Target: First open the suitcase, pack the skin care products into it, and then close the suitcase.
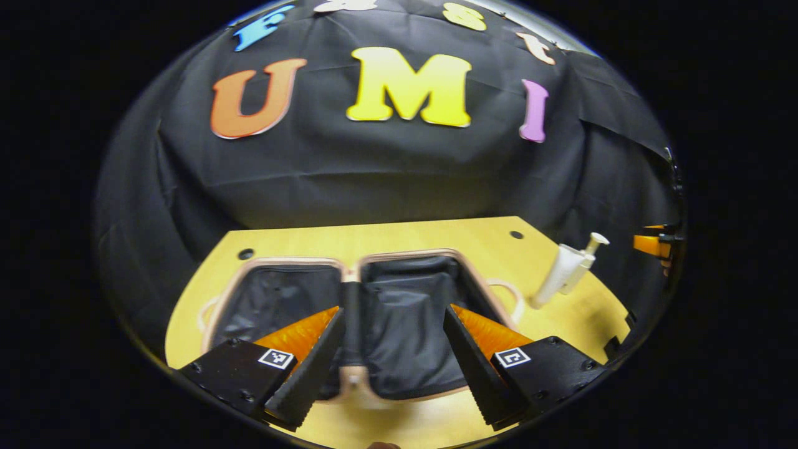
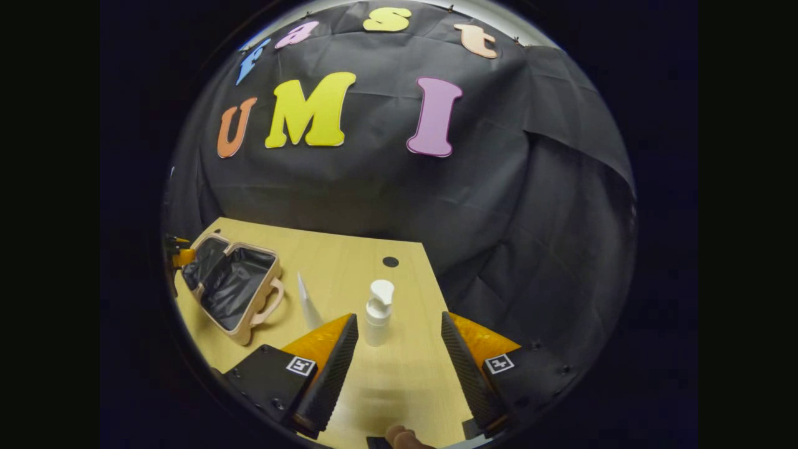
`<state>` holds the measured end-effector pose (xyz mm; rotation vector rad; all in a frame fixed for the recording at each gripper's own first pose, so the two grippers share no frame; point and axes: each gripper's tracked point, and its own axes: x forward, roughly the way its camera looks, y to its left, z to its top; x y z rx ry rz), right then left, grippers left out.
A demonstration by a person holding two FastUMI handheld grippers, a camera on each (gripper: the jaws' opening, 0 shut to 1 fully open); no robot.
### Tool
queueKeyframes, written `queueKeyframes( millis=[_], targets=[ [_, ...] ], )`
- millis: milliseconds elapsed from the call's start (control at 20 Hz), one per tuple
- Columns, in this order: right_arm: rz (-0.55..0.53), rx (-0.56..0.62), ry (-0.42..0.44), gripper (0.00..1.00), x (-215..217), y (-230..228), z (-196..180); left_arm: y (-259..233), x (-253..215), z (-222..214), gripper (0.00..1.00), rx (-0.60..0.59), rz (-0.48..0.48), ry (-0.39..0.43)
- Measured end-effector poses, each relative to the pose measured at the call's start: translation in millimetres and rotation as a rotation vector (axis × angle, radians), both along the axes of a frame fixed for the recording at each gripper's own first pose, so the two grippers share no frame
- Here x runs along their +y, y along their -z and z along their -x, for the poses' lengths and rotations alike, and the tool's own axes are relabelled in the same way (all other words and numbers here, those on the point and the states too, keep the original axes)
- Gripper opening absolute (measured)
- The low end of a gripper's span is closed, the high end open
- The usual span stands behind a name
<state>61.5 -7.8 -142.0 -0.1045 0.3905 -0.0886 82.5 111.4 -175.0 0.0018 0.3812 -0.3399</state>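
Note:
The small suitcase (image 1: pixel 399 324) lies flat and wide open on the yellow table (image 1: pixel 424 237), showing a black lining inside a pale pink rim. My left gripper (image 1: pixel 393 312) hovers open right over its two halves, holding nothing. In the right gripper view the suitcase (image 2: pixel 234 284) sits at the left. A white pump bottle (image 2: pixel 378 312) stands upright just ahead of my open right gripper (image 2: pixel 399 317), between the lines of its fingers and untouched. A white tube (image 2: pixel 308 302) stands between bottle and suitcase. From the left, tube (image 1: pixel 555 277) and pump bottle (image 1: pixel 589 252) stand to the suitcase's right.
The table's far edge meets the black cloth wall, and its right corner is cut at an angle. Small dark holes (image 1: pixel 245 254) (image 2: pixel 390 262) mark the tabletop. Bare table (image 2: pixel 399 380) lies under my right gripper. The other gripper (image 1: pixel 654 244) peeks in at the far right.

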Motion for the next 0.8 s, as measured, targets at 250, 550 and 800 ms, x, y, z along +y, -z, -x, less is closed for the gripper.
queueKeyframes(
  millis=[250,550,800],
  targets=[
    [0.012,0.018,-0.023,0.79,-27,11,0,26,-120,24,1.0,0.057,-0.056,0.198],
    [0.037,0.035,-0.038,0.8,-59,20,1,44,-221,17,1.0,0.08,-0.056,0.335],
    [0.057,0.058,-0.045,0.79,-78,28,-4,61,-271,-12,1.0,0.098,-0.07,0.376]
  ],
)
